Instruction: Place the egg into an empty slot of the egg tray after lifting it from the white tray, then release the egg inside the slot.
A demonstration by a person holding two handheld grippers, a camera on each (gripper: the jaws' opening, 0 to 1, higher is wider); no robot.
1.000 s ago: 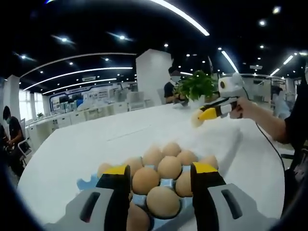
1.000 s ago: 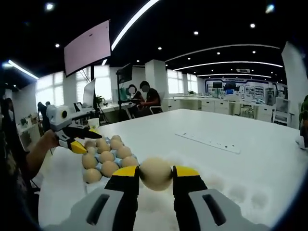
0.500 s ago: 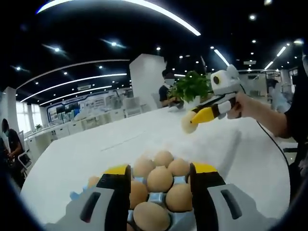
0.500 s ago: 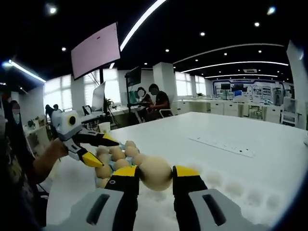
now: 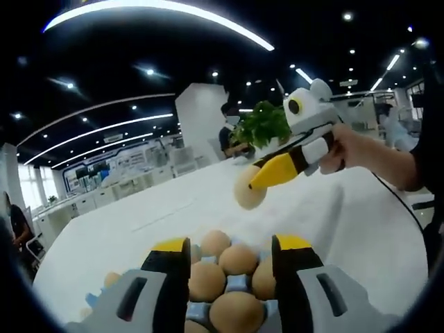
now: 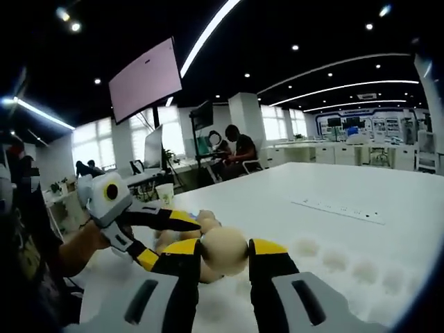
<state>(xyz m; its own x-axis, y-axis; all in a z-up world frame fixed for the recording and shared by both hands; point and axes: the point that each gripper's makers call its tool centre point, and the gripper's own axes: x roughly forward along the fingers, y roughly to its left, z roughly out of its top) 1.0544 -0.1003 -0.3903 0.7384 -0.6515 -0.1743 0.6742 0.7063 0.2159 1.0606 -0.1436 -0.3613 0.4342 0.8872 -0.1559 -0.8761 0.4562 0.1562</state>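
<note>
My right gripper point(image 6: 224, 251) is shut on a pale egg point(image 6: 224, 250), held in the air. In the left gripper view that right gripper point(image 5: 258, 186) comes in from the right in a person's hand point(image 5: 347, 147), its egg point(image 5: 248, 195) hanging just above the far side of the blue egg tray point(image 5: 239, 283). Several brown eggs point(image 5: 238, 259) fill the tray. My left gripper point(image 5: 230, 244) is open, its jaws standing either side of the tray's near eggs. It also appears as the left gripper point(image 6: 173, 240) beside the tray eggs point(image 6: 205, 219). The dimpled white tray point(image 6: 333, 260) lies to the right.
A big white table point(image 5: 166, 208) carries everything. A green plant point(image 5: 260, 125) stands at its far side, a paper cup point(image 6: 165, 194) and a long strip point(image 6: 336, 209) lie on it. People sit at desks point(image 6: 239, 149) behind.
My right gripper has carried the egg closer to the egg tray and the left gripper, now almost over the tray's far edge. The left gripper stays open by the tray.
</note>
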